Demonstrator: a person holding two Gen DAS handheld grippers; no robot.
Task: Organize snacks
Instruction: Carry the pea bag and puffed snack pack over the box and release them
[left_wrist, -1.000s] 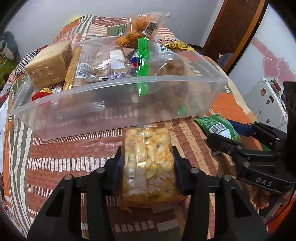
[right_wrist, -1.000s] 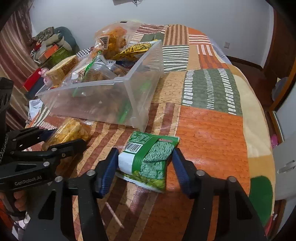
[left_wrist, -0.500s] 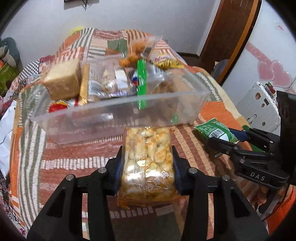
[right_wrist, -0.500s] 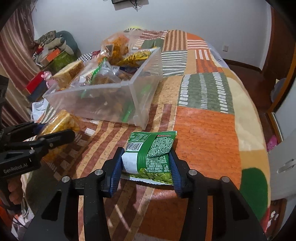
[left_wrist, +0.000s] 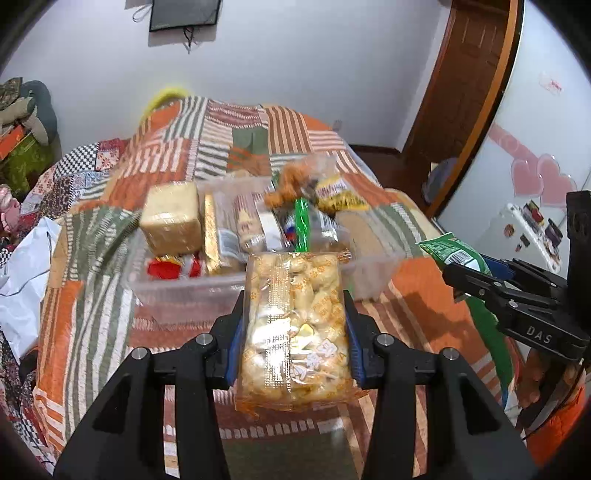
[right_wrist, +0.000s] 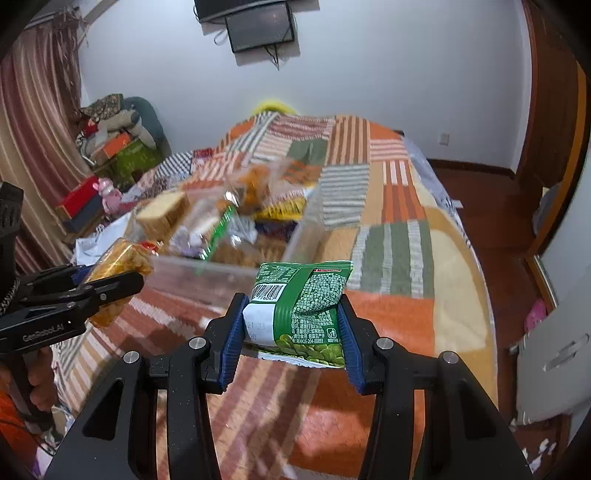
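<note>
Left wrist view: the left hand-held gripper (left_wrist: 293, 328) pinches a clear orange-trimmed packet of pale puffed snacks (left_wrist: 295, 328) between its blue pads, held above the patchwork bedspread (left_wrist: 88, 280) just in front of a clear plastic storage bin (left_wrist: 192, 288) crammed with wrapped snacks. Right wrist view: the right hand-held gripper (right_wrist: 291, 328) clamps a green foil bag of peas (right_wrist: 301, 302), barcode up, above the bed near the bin's corner. Each gripper appears at the edge of the other's view.
</note>
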